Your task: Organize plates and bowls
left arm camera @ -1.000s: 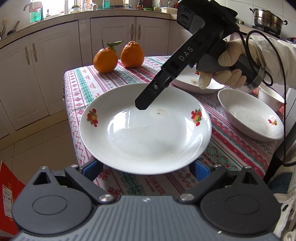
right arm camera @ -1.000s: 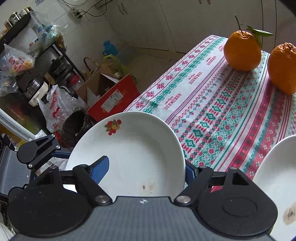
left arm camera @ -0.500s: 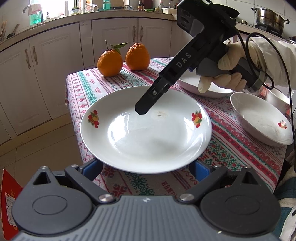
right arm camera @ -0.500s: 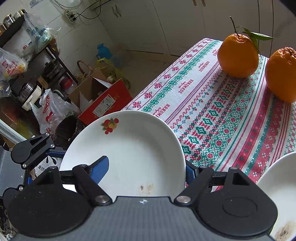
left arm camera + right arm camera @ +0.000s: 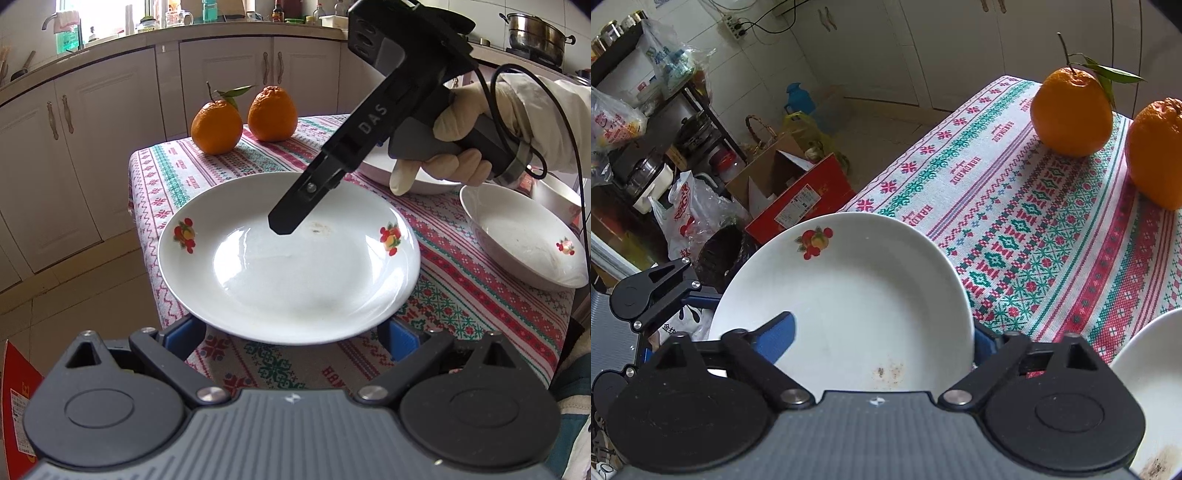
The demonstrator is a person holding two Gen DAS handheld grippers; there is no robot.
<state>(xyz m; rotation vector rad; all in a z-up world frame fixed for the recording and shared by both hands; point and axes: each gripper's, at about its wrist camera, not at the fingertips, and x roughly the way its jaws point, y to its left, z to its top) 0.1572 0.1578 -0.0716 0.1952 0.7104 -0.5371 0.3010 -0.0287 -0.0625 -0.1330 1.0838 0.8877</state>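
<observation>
White plate [image 5: 288, 266] lies between both grippers' parted jaws, above the tablecloth [image 5: 461, 295].

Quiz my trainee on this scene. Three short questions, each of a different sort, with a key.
1. True or false: three oranges stand on the tablecloth.
2. What decorates the white plate? A) blue stripes B) fruit motifs C) nothing, it is plain
3. Fill in: the brownish stain on the plate lies nearest the jaws of the ___ gripper.

Key
1. False: there are two oranges.
2. B
3. The right gripper.
</observation>
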